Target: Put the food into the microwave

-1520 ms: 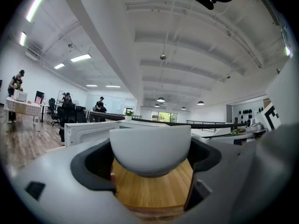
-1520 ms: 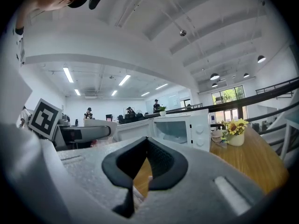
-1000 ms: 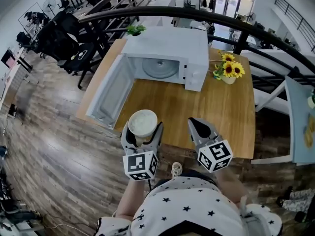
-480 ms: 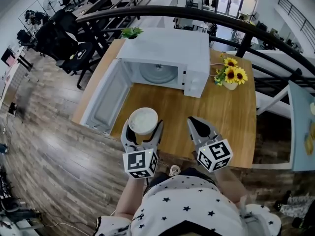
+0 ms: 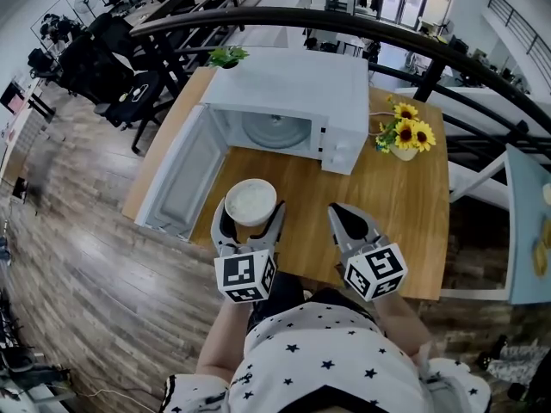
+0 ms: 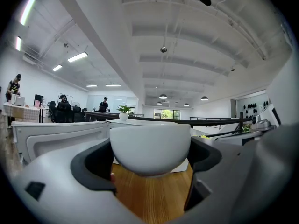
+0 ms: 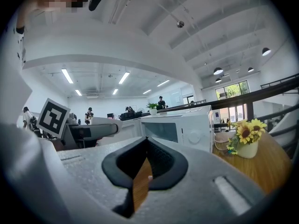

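A white bowl of pale food [image 5: 250, 200] [image 6: 150, 144] is held between the jaws of my left gripper [image 5: 249, 220] [image 6: 150, 164], above the near part of the wooden table [image 5: 387, 213]. The white microwave [image 5: 288, 101] stands at the table's far side, its door [image 5: 179, 177] swung open to the left and its glass turntable [image 5: 277, 131] showing inside. My right gripper [image 5: 347, 224] [image 7: 145, 169] hovers beside the left one, jaws shut with nothing in them. In the right gripper view the microwave [image 7: 184, 127] is ahead.
A small vase of sunflowers [image 5: 403, 136] [image 7: 246, 141] stands right of the microwave. A potted plant [image 5: 225, 56] sits at the table's far left corner. A dark curved railing [image 5: 362, 33] runs behind the table. Wooden floor lies to the left.
Both grippers and the bowl have moved slightly forward toward the microwave as the person stepped closer to the table.
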`<state>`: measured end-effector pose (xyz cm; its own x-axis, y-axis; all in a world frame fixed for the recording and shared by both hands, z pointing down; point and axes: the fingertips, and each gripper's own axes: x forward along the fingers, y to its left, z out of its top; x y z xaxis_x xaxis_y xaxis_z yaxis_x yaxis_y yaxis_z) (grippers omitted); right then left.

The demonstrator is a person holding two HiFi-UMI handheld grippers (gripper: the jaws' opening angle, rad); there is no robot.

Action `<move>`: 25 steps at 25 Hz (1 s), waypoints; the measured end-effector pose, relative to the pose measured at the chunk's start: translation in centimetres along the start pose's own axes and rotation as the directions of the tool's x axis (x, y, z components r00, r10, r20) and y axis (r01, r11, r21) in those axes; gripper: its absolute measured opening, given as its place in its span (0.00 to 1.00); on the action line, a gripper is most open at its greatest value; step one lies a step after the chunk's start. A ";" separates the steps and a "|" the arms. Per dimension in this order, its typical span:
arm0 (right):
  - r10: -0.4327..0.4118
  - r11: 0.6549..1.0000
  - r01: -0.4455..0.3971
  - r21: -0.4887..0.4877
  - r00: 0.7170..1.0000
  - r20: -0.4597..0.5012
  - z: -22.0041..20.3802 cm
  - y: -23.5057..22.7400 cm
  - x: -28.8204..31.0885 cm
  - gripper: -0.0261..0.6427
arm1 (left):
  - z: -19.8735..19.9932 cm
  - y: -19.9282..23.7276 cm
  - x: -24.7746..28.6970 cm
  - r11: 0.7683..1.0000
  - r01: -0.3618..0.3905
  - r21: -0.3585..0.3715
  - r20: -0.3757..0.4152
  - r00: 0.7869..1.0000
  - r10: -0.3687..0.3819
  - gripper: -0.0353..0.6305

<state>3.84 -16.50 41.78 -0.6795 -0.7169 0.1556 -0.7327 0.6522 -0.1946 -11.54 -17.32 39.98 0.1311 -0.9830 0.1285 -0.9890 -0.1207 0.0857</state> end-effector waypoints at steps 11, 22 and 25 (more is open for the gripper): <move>-0.047 0.999 0.047 0.006 0.999 -0.003 0.7 -2.8 4.3 0.05 | 0.1 2.3 6.5 0.999 0.038 0.005 -0.012 0.999 -0.038 0.78; -0.053 0.998 0.054 0.014 0.998 -0.046 0.3 -5.0 8.0 0.05 | -0.4 4.1 12.0 0.999 0.045 -0.003 -0.035 0.998 -0.045 0.78; -0.050 0.999 0.051 0.016 0.997 -0.056 0.1 -5.4 8.4 0.05 | -0.7 4.3 13.2 0.999 0.044 0.000 -0.042 0.998 -0.044 0.78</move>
<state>2.08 -26.09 44.09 -0.6433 -0.7334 0.2196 -0.7655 0.6110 -0.2017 -13.97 -30.66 42.76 0.1771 -0.9702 0.1656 -0.9823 -0.1638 0.0911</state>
